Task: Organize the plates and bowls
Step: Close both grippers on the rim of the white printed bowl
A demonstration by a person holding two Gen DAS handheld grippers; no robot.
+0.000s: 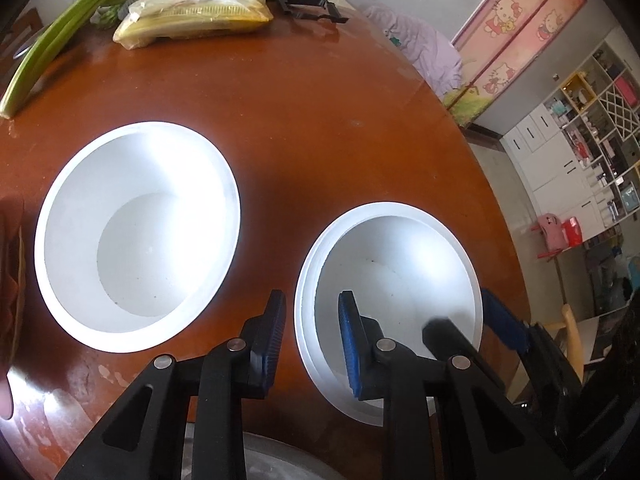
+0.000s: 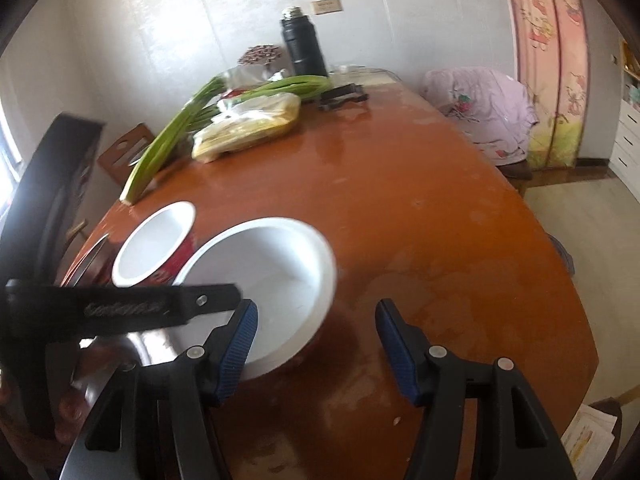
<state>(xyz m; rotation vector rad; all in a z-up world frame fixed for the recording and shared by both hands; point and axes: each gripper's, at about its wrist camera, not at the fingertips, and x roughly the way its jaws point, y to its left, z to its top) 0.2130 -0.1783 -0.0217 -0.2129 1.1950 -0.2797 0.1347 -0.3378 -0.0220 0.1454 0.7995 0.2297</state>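
Note:
Two white bowls nested in a stack (image 1: 400, 280) stand on the brown table (image 1: 320, 128). My left gripper (image 1: 312, 332) is shut on the stack's near-left rim, one pad outside and the other inside. A single white bowl (image 1: 136, 236) stands just left of the stack, upright and untouched. In the right wrist view the stack (image 2: 280, 272) sits lower left, with the single bowl (image 2: 154, 240) behind it. My right gripper (image 2: 316, 340) straddles the stack's right rim; bare table shows between the outer pad (image 2: 394, 352) and the bowl. It is open.
At the table's far end lie green stalks (image 2: 168, 140), a bagged yellow food packet (image 2: 248, 128), a black clip (image 2: 344, 96) and a dark flask (image 2: 304, 44). A shiny metal dish (image 2: 120, 352) sits at the near edge under my grippers. A chair with lilac cloth (image 2: 480, 112) stands to the right.

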